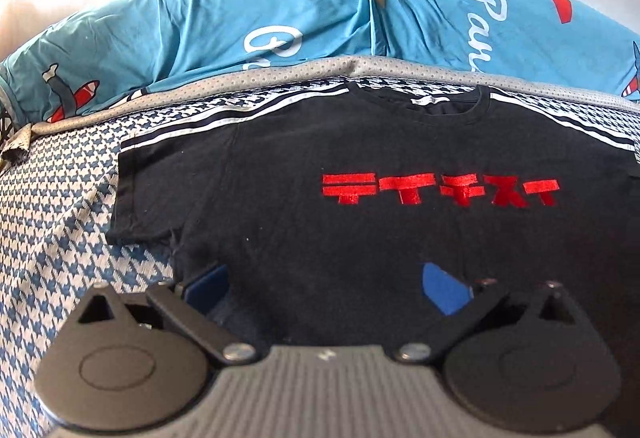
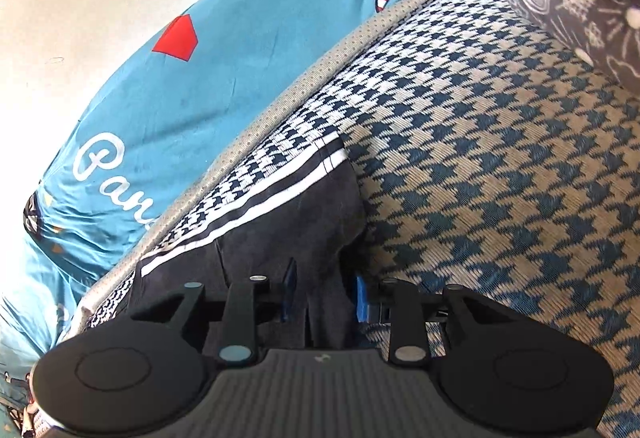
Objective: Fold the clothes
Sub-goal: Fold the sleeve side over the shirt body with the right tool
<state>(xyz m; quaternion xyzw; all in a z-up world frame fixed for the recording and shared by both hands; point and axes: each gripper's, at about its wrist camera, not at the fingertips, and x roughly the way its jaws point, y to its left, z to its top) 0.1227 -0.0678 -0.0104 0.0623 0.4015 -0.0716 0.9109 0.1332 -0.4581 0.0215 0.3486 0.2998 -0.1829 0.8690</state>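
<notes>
One black T-shirt [image 1: 360, 173] lies spread flat, front up, on a bed covered in a blue-and-white houndstooth cover [image 1: 60, 238]. Red block lettering [image 1: 438, 189] runs across its chest, and the collar points toward the far edge of the bed, where a bright blue printed sheet [image 1: 240, 17] is bunched along the wall. White stripes [image 1: 192, 129] run along the shoulder line.

Left tool [image 1: 328, 282] sits low over the lower body of the shirt with its blue pads spread wide; nothing is pinched between them.

Right tool [image 2: 325, 296] sits at the shirt's right sleeve [image 2: 304, 213], near the sleeve's outer edge. Its blue pads stand fairly close together with dark cloth between them, but whether they press on the cloth is not clear.

Judging by the look, the shirt is light, soft cotton, limp and not slippery. It will sag and wrinkle when lifted, so it is best pinched at edges: a sleeve hem, a shoulder seam or the bottom hem, taking both layers together and keeping the cloth taut between the two tools.
</notes>
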